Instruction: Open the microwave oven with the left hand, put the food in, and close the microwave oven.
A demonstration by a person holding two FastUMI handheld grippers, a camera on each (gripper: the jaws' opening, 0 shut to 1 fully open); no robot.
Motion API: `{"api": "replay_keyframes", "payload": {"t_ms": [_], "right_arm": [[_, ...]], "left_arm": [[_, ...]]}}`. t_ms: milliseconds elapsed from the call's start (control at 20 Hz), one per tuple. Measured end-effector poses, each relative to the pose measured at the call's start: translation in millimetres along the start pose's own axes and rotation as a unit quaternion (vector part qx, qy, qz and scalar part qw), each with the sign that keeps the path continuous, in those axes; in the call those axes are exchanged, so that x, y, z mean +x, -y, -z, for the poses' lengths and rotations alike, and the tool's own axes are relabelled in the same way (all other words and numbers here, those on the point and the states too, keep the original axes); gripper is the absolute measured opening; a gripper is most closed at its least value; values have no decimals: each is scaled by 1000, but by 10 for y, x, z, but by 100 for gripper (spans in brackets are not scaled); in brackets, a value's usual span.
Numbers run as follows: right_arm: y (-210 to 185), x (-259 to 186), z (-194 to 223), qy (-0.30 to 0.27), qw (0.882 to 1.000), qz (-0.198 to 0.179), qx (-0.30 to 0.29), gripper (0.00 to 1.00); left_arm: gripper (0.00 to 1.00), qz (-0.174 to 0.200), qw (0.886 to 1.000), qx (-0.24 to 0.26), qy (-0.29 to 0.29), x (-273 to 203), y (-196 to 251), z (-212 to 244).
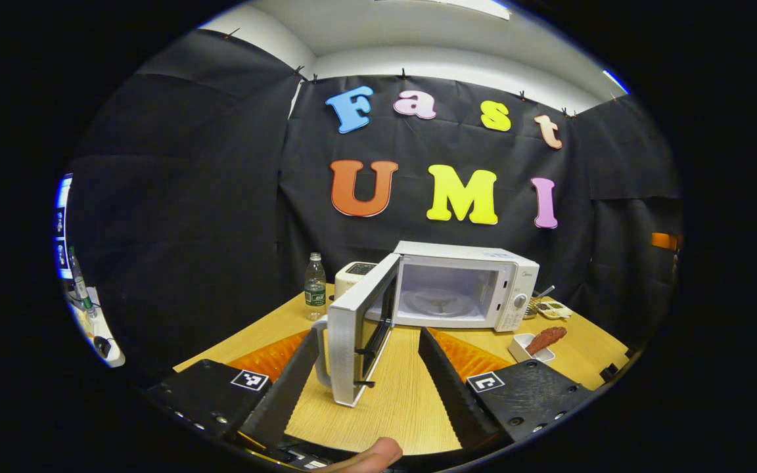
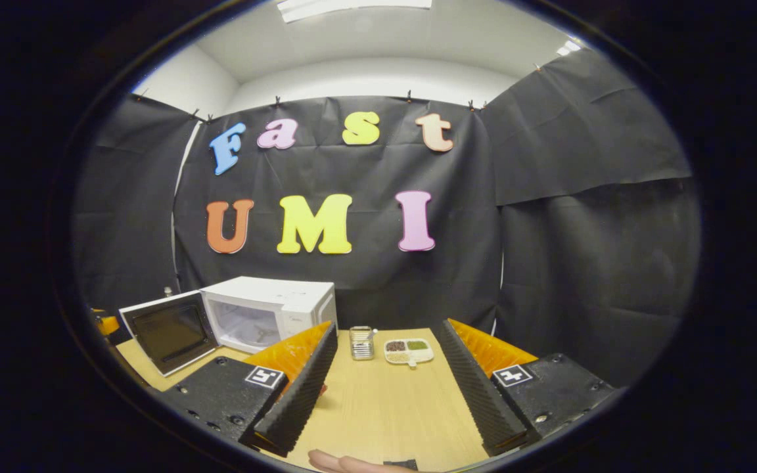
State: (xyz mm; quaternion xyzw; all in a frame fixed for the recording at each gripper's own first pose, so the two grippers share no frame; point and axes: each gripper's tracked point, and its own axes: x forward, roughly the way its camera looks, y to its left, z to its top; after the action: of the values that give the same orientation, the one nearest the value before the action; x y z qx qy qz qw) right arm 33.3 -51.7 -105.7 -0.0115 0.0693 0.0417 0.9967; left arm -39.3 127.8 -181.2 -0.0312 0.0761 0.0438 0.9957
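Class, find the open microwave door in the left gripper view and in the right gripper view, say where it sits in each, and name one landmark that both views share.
Left gripper view: the microwave door stands swung open at lower centre, edge-on, left of the oven cavity.
Right gripper view: the microwave door is at the lower left, its dark window facing the camera, left of the oven.
Shared landmark: the white microwave oven on the wooden table.

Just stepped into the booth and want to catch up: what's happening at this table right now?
A person holds a gripper in each hand at a wooden table. The microwave oven stands with its door swung open, and the left gripper is open with the door's edge between its fingers. The food lies in a small white dish right of the oven, not yet inside. The right gripper is open and empty.
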Motion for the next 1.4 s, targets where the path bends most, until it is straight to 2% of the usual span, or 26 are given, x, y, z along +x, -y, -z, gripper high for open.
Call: {"api": "replay_keyframes", "payload": {"t_ms": [50, 100, 150, 200, 250, 300, 350, 400, 450, 500, 550, 600, 650, 700, 750, 800, 850, 900, 950, 1000, 1150, 1200, 1350, 1400], "right_arm": [[-19, 67, -8, -3, 1000, -2, -2, 100], [-44, 143, 2, -6, 1000, -6, -6, 90], [-64, 220, 11, -10, 1000, -9, -11, 100], [-78, 305, 28, -15, 1000, -13, -16, 100], [-90, 387, 40, -20, 999, -16, -19, 91], [-116, 475, 61, -27, 999, -20, -21, 100], [-135, 551, 76, -33, 999, -24, -23, 100], [-165, 632, 116, -42, 998, -30, -24, 91], [-204, 714, 147, -51, 998, -38, -27, 100], [-259, 791, 189, -61, 997, -49, -30, 91], [-320, 857, 221, -68, 995, -63, -33, 100], [-385, 937, 265, -78, 993, -78, -32, 100], [-434, 1007, 346, -93, 991, -92, -31, 91], [-482, 1078, 444, -111, 988, -105, -30, 91], [-531, 1133, 559, -132, 984, -119, -27, 100], [-575, 1188, 687, -156, 979, -132, -22, 91], [-618, 1253, 809, -179, 973, -146, -15, 100], [-670, 1311, 963, -205, 965, -161, -8, 100], [-705, 1365, 1090, -230, 958, -173, 4, 92], [-747, 1423, 1234, -257, 948, -185, 16, 97], [-913, 1523, 1655, -343, 908, -232, 60, 88], [-975, 1528, 1806, -372, 890, -251, 82, 75], [-1275, 1468, 2121, -466, 808, -317, 171, 72], [-1297, 1491, 2227, -485, 790, -327, 184, 70]], "left_arm": [[94, 2, 1000, -4, 4, -17, 41, -89], [94, 4, 1000, -6, 9, -37, 92, -187], [94, 4, 1000, -7, 15, -45, 132, -292], [94, 3, 1000, -3, 21, -54, 169, -395], [94, 5, 1000, 3, 27, -61, 223, -495], [94, 7, 999, 9, 34, -69, 283, -592], [94, 4, 999, 11, 41, -71, 314, -694], [93, 2, 999, 9, 45, -51, 355, -787], [93, 5, 999, 5, 47, -53, 439, -858], [94, 12, 999, 2, 48, -56, 521, -934], [94, 16, 999, 2, 52, -45, 587, -1023], [93, 17, 998, 4, 59, -29, 633, -1140], [93, 19, 998, 9, 67, -19, 698, -1233], [94, 21, 997, 11, 75, -7, 766, -1330], [93, 23, 996, 12, 82, 1, 832, -1415], [93, 24, 996, 12, 89, 12, 895, -1496], [93, 27, 995, 10, 94, 20, 967, -1560], [93, 30, 995, 7, 97, 32, 1047, -1609], [93, 32, 994, 8, 104, 30, 1108, -1671], [94, 29, 993, 11, 111, 31, 1141, -1734], [93, 13, 992, 24, 125, 66, 1217, -1830], [93, 0, 991, 30, 129, 92, 1205, -1859], [93, -15, 992, 39, 120, 167, 1242, -1835], [94, -17, 992, 40, 116, 194, 1244, -1818]]}}
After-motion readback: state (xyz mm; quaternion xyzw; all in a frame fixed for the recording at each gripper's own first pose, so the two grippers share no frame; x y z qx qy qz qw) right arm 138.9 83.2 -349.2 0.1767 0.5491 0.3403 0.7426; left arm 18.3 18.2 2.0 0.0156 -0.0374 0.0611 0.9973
